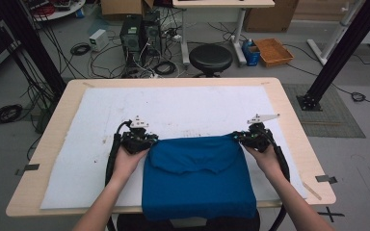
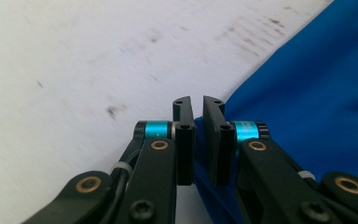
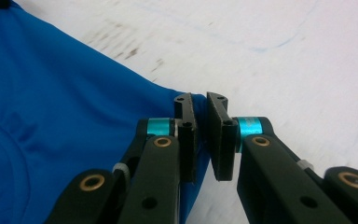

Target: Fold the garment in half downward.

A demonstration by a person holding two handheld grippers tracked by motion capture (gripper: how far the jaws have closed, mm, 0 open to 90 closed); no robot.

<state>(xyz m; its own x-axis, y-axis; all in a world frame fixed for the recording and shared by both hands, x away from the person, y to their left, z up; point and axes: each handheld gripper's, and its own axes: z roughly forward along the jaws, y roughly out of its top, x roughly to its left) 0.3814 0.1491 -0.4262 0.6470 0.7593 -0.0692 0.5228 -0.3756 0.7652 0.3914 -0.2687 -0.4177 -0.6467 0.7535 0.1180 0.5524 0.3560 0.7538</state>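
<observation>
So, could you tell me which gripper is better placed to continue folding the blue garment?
Neither clearly: the left gripper and right gripper each pinch a far corner of the blue garment, so both should likely move together.

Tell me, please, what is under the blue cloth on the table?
The blue cloth lies on a white mat that covers the table. Whether anything else is hidden beneath it cannot be seen. Its near edge hangs over the table's front.

Blue shirt is laid folded at the table's near edge, front hanging over, far corners pinched and held.
</observation>
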